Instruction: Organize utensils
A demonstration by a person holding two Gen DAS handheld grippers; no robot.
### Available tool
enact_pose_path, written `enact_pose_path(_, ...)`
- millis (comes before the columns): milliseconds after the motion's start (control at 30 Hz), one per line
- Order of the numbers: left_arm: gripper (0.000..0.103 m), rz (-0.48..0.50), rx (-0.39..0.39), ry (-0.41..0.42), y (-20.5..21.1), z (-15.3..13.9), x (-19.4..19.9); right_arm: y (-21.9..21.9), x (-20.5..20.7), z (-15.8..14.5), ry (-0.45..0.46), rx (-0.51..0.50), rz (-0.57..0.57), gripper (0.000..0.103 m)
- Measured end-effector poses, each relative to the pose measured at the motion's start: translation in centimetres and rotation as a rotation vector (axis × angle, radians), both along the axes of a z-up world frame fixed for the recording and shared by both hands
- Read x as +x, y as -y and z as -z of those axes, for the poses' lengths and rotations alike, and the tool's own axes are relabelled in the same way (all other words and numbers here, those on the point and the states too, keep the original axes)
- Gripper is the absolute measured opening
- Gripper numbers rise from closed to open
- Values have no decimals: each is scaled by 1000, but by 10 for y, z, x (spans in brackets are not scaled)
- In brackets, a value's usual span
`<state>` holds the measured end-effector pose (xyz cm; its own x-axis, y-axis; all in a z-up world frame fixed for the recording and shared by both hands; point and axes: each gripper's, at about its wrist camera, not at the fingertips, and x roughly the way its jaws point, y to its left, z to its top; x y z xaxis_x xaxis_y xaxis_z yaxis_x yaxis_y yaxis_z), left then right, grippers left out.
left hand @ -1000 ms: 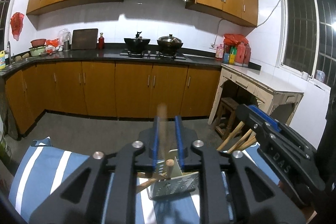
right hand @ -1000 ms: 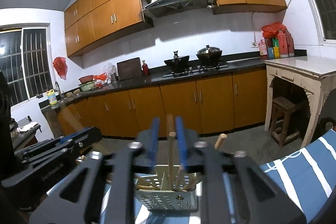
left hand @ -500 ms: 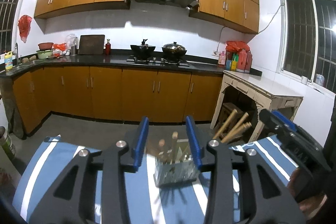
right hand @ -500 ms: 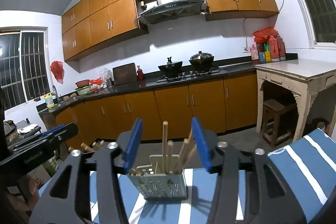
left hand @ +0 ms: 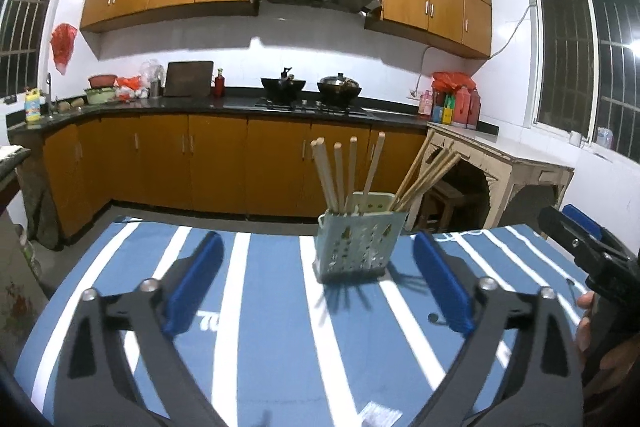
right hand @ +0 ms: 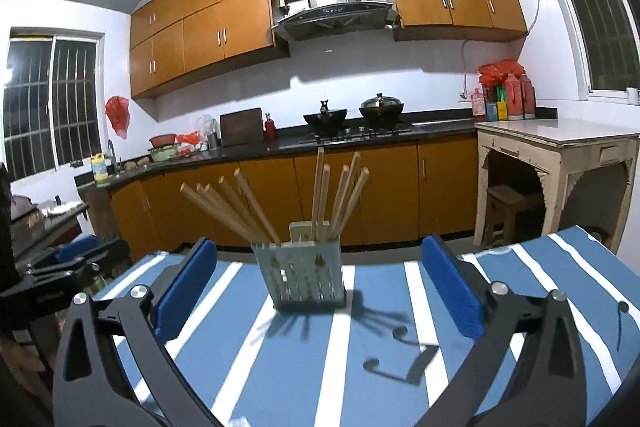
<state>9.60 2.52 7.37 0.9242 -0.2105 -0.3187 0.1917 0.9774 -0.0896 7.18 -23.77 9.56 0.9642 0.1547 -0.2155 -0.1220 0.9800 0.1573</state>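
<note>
Left gripper [left hand: 317, 283]: black angular frame, silver screws, blue pads [left hand: 195, 287] (flat, rectangular); right gripper [right hand: 320, 287] identical build.

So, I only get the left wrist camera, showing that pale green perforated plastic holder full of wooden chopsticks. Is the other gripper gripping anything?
Observer: No. The right gripper has its jaws opening wide, with nothing touching them.
Operator: Where is the holder for it?
Observer: In the right wrist view the pale green perforated holder stands centred between the blue pads, apart from both.
Operator: Anything on the cloth by it?
Observer: What look like black musical-note shapes on the blue-and-white striped cloth.
</note>
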Motion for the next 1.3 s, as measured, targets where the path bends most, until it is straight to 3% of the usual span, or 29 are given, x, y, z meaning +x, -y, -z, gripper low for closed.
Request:
enact_pose_path(400,99,-20,49,10,4,39,-51,-16,-35,39,-52,-75,33,101)
enact_pose_path(900,99,-42,93,-22,6,68,-62,-17,-49,72,-108,-76,46,101)
enact_pose_path(1300,99,-43,79,-28,6,79,-67,-11,-53,78,-121,-58,68,101)
